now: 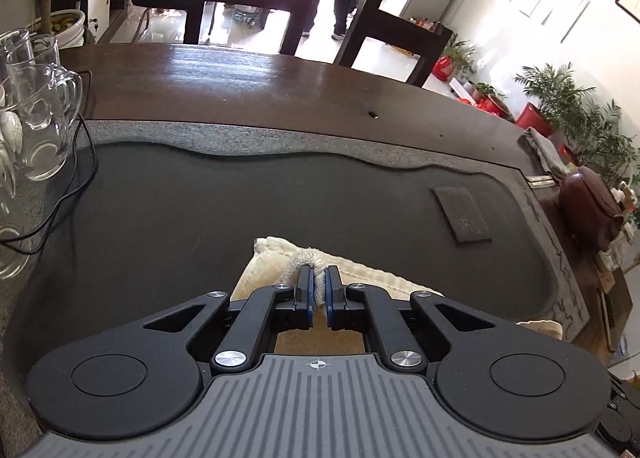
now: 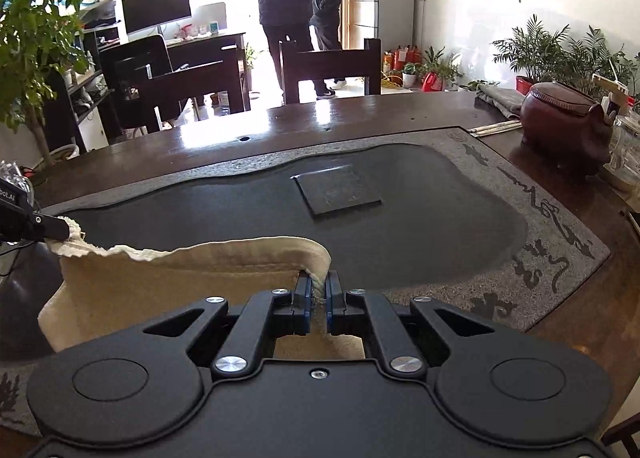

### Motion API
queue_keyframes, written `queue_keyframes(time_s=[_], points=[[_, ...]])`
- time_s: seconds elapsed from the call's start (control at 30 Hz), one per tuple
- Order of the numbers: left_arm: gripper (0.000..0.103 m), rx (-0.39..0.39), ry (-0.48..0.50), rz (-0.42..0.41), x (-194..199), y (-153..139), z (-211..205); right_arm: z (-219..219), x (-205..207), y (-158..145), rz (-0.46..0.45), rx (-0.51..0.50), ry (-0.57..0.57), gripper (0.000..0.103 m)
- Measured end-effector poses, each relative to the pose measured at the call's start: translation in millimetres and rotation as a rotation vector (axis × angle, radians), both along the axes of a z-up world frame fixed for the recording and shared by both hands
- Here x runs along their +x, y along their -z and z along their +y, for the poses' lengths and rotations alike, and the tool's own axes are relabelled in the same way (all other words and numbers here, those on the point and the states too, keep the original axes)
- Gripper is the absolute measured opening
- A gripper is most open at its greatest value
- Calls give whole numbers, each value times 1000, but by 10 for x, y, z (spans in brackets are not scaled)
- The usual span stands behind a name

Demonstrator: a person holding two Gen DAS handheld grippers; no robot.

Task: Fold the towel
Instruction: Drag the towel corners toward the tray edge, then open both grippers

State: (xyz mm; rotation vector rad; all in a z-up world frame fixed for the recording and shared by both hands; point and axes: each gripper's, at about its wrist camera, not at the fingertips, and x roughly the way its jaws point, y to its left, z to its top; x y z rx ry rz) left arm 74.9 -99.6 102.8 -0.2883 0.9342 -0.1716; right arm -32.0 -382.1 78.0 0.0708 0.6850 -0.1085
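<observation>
A: While both tools are up off the tray, each is clamped on the cream terry-cloth towel (image 2: 168, 282). Left gripper (image 1: 319, 282) pinches a bunched corner, jaws closed on it.

B: Right gripper (image 2: 319, 288)?

A: Same, jaws closed on the towel's corded edge at its right corner. Top edge runs between the two, sagging a bit, and the cloth hangs below it.

B: Where's the towel sitting?

A: Over the near part of the dark grey stone tea tray (image 2: 440, 225) on the dark brown wooden table (image 2: 360, 113). Lower part is hidden behind the tool bodies, so whether it touches the tray, can't tell.

B: Anything else?

A: Square dark slab (image 2: 338, 193) inset in the tray, farther off, right of centre. Clear glass cups (image 1: 36, 105) at the far left with a thin black cable (image 1: 80, 177). Reddish-brown clay pot (image 2: 568, 117) at the far right. Two people in dark jackets (image 2: 300, 5) standing beyond the table.
</observation>
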Motion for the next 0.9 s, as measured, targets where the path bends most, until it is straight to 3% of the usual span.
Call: queue_keyframes(time_s=[0.5, 0.77, 0.9], points=[[8, 40, -7, 53, 506, 339, -139, -56, 377, 254, 75, 1, 41, 8], [19, 26, -38, 62, 572, 373, -45, -57, 517, 346, 99, -25, 25, 8], [22, 22, -50, 47, 611, 337, 1, -57, 595, 384, 104, -43, 27, 17]])
